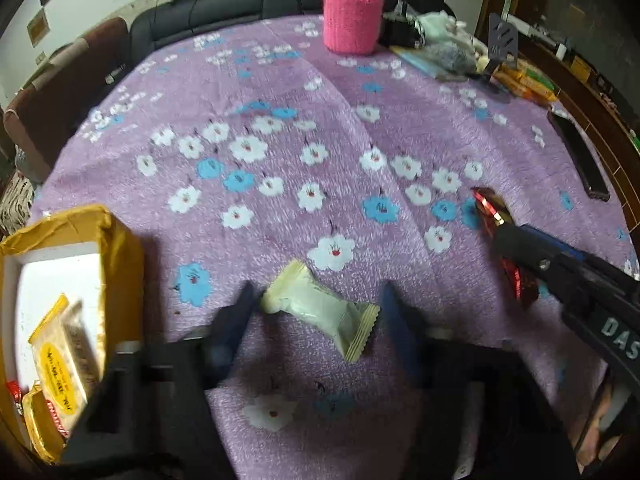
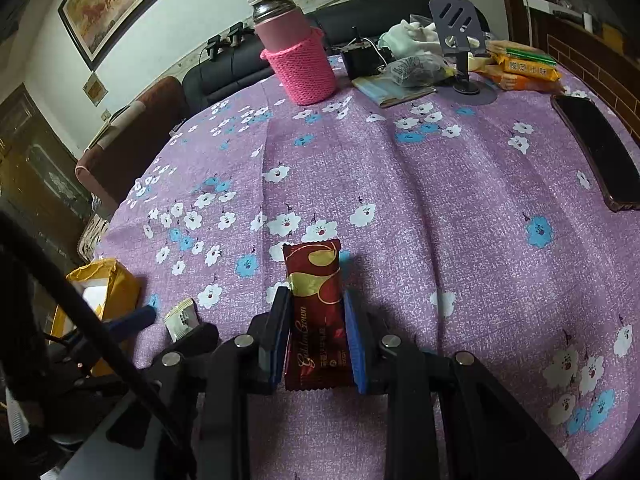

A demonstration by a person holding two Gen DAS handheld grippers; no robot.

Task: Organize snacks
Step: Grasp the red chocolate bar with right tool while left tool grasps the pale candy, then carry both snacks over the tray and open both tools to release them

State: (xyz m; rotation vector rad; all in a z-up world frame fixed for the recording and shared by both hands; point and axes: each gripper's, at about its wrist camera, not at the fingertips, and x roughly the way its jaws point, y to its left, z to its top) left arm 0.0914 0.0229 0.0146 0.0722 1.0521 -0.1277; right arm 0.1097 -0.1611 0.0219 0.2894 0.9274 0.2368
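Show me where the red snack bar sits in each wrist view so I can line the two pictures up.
Left wrist view: the red snack bar is at the right edge, mid-height, clamped in the right gripper above the cloth.
Right wrist view: the bar is centre-bottom, upright between that gripper's blue pads.
Shared landmark: the pink knit-sleeved flask, at the table's far side in both.

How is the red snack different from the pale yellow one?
The red snack has a dark red wrapper with gold swirls; the pale yellow snack is plain cream. The red one is clamped in the right gripper; the pale one lies on the tablecloth between the left gripper's open fingers. Both are sealed packets with crimped ends.
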